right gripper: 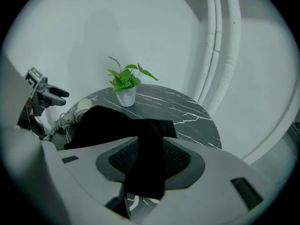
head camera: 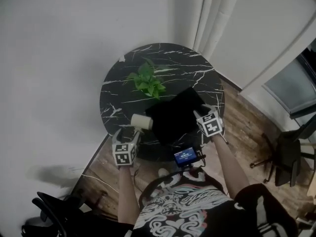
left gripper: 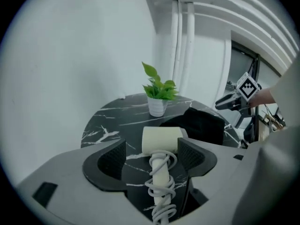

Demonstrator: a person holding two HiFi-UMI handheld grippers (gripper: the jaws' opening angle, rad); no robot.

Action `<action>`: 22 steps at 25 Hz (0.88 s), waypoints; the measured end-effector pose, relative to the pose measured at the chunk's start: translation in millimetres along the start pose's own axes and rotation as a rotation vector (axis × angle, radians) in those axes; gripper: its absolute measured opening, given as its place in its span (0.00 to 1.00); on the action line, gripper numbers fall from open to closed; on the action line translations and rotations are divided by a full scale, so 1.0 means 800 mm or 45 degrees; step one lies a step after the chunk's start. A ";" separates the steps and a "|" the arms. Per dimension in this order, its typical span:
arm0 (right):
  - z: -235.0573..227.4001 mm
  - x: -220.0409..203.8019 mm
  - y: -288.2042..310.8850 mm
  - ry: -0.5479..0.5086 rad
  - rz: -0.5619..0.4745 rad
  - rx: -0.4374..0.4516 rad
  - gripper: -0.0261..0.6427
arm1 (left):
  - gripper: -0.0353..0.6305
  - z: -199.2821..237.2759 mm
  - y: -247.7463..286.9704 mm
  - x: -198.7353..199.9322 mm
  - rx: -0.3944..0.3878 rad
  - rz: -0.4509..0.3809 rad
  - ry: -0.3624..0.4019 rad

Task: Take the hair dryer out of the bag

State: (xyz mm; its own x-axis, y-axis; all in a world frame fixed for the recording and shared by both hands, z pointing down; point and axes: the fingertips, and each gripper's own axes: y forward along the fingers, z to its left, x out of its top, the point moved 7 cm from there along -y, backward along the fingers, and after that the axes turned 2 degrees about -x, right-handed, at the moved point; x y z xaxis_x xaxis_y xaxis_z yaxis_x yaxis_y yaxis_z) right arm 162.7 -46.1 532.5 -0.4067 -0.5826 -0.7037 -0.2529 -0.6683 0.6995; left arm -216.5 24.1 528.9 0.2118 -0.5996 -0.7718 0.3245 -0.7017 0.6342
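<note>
Straddling the cream cord-wrapped hair dryer (left gripper: pixel 161 140), the left gripper's (left gripper: pixel 152 156) jaws gape; the right gripper's (right gripper: pixel 150 157) parted jaws flank the black cloth bag (right gripper: pixel 105 123).

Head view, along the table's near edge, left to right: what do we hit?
left gripper → hair dryer → black bag → right gripper
</note>
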 end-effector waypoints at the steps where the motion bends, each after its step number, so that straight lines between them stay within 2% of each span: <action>1: 0.007 0.005 -0.009 0.009 -0.022 -0.001 0.23 | 0.56 -0.001 -0.007 0.006 0.000 -0.037 0.005; 6: 0.057 0.035 -0.054 0.045 -0.212 0.043 0.23 | 0.54 -0.005 -0.039 0.015 -0.001 -0.122 -0.022; 8: 0.078 0.045 -0.077 0.061 -0.328 0.057 0.21 | 0.45 -0.009 -0.054 0.014 0.004 -0.172 -0.049; 10: 0.094 0.053 -0.099 0.097 -0.417 0.061 0.13 | 0.29 -0.015 -0.071 0.016 0.023 -0.236 -0.059; 14: 0.123 0.063 -0.139 0.146 -0.527 0.064 0.08 | 0.11 -0.030 -0.107 0.026 0.041 -0.366 0.008; 18: 0.147 0.062 -0.171 0.160 -0.580 0.037 0.08 | 0.08 -0.049 -0.137 0.033 0.032 -0.443 0.094; 22: 0.167 0.055 -0.199 0.166 -0.625 0.022 0.07 | 0.07 -0.063 -0.162 0.034 0.025 -0.512 0.120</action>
State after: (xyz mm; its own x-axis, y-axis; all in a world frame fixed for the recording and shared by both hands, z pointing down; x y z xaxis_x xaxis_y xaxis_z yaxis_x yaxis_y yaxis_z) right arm 67.8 96.5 406.9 -0.1234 -0.2553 -0.9590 -0.4017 -0.8708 0.2835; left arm -206.4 118.1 423.1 0.1559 -0.2390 -0.9584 0.3809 -0.8807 0.2816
